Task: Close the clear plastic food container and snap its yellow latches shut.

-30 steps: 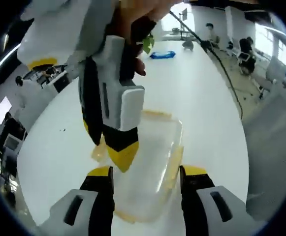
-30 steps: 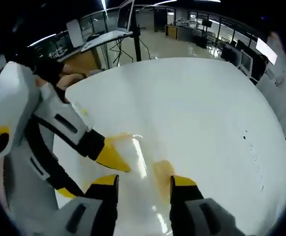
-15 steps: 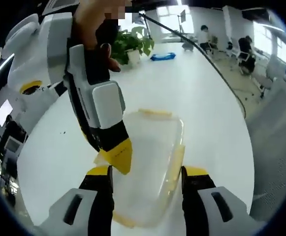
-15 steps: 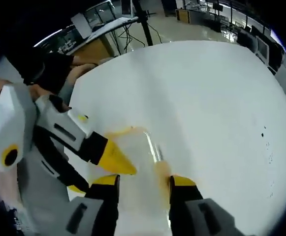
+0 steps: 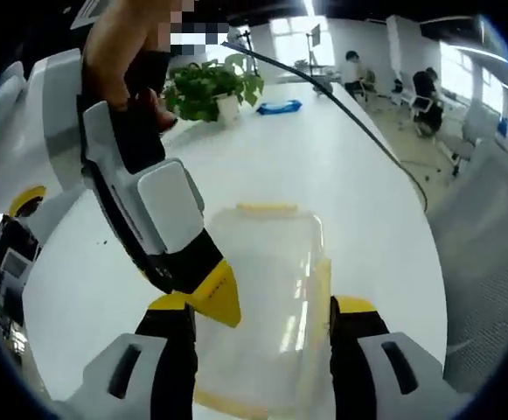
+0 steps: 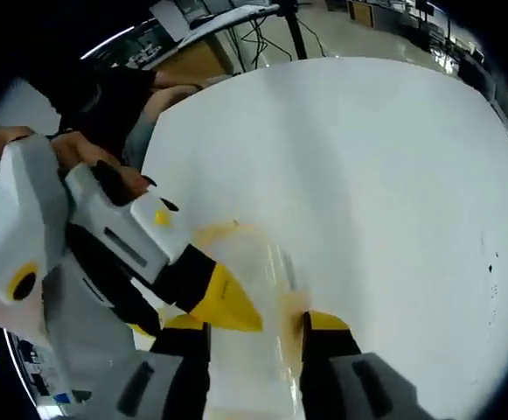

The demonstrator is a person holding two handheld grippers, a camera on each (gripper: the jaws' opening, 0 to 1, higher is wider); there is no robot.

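Container (image 5: 267, 297) of clear plastic lies flat on the white table (image 5: 358, 184), its long axis running straight ahead between the left gripper's (image 5: 262, 319) spread jaws, which hold nothing. One yellow latch (image 5: 267, 209) sits at its far end. From the left, the right gripper's (image 6: 254, 328) tip touches its near edge, empty, jaws parted.
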